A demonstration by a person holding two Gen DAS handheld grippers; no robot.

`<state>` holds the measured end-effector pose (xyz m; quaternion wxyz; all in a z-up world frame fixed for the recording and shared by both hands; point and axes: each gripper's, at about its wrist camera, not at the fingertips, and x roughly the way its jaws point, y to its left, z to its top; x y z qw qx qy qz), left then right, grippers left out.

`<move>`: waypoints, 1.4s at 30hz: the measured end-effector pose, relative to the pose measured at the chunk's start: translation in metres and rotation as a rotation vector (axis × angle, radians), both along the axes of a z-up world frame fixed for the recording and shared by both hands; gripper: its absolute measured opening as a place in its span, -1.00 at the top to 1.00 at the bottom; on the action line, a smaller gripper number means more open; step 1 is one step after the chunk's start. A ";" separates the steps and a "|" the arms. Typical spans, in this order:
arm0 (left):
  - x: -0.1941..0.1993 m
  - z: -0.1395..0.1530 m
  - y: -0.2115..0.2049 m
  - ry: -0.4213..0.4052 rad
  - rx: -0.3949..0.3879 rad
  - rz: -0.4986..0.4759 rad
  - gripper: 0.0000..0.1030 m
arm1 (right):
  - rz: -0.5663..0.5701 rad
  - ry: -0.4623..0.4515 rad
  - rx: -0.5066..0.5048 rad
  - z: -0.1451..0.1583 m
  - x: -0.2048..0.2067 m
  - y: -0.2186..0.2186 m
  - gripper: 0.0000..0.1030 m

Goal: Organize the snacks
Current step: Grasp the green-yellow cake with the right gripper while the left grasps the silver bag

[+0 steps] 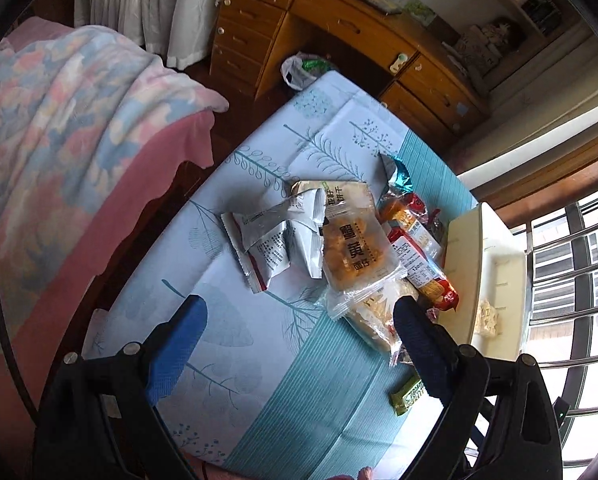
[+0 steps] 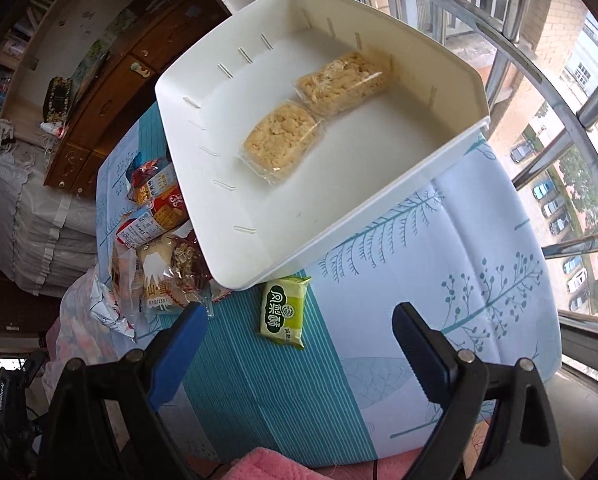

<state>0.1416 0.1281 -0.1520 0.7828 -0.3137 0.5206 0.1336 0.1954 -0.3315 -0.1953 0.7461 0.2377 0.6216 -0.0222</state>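
Observation:
A pile of snack packets lies on the blue patterned tablecloth: silver packets, a clear pack of yellow cakes, a red pack. My left gripper is open and empty above the cloth, near the pile. A white bin holds two clear-wrapped crumbly cakes. A green packet lies on the cloth just in front of the bin. My right gripper is open and empty, with the green packet between its fingers' line of sight.
The bin also shows in the left wrist view, right of the pile, and the green packet near my right finger. A bed with a pink blanket is left of the table. A wooden desk stands behind. Window bars are right.

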 end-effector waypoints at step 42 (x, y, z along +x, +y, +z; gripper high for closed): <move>0.112 -0.159 0.057 0.321 -0.310 -0.052 -0.89 | -0.067 0.180 -0.267 -0.102 0.017 0.090 -0.16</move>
